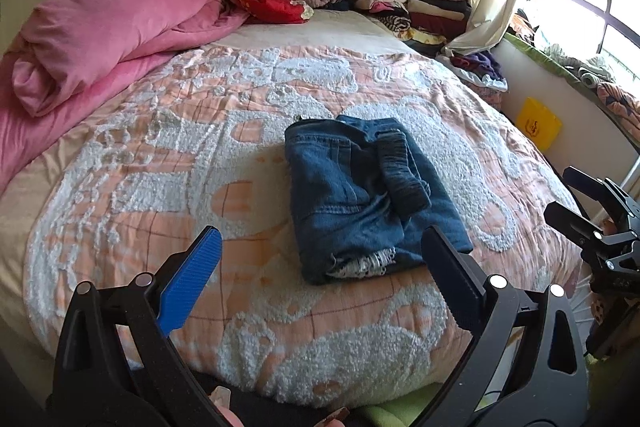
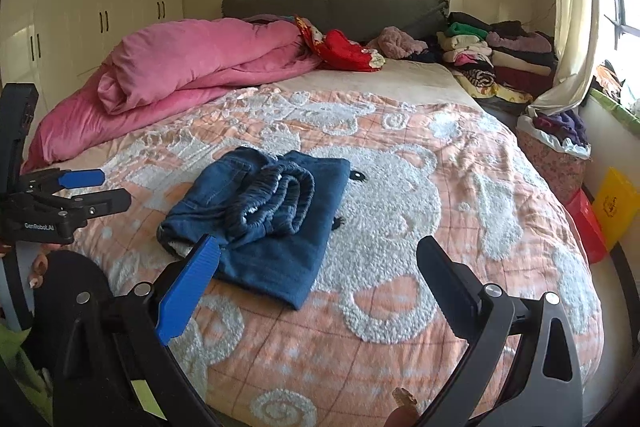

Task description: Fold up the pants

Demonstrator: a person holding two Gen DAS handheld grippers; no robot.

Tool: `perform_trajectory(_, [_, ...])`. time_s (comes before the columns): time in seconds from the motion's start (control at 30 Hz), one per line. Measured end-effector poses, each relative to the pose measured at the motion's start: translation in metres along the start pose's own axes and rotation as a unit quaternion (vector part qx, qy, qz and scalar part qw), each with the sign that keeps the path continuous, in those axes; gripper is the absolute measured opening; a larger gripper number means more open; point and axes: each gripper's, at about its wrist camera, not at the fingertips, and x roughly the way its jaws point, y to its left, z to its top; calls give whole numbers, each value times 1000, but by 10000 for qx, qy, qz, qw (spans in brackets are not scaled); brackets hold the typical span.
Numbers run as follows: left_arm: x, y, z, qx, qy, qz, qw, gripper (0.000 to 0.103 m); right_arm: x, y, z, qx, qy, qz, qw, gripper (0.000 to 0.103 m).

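Both claws you held hovered empty: your left claw (image 1: 322,255) gaped wide just short of the folded dark-blue denim pants (image 1: 368,195), your right claw (image 2: 318,263) equally wide beside them. Those pants lay in a compact bundle on the peach-and-white bear-patterned bedspread (image 1: 160,163), well apart from the rumpled pink duvet (image 1: 104,35).

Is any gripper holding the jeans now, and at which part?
Nothing is held. The left gripper and right gripper are open, clear of the folded jeans.
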Motion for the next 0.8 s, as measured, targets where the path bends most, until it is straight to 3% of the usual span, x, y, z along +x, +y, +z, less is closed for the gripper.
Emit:
perform_trajectory(0.43, [15, 6, -34, -148, 448, 21, 9989, 93, 19, -1, -38, 321, 608, 17, 9976, 98])
perform_trajectory(0.8, [16, 9, -36, -217, 493, 124, 9985, 93, 20, -1, -38, 353, 636, 23, 9973, 98])
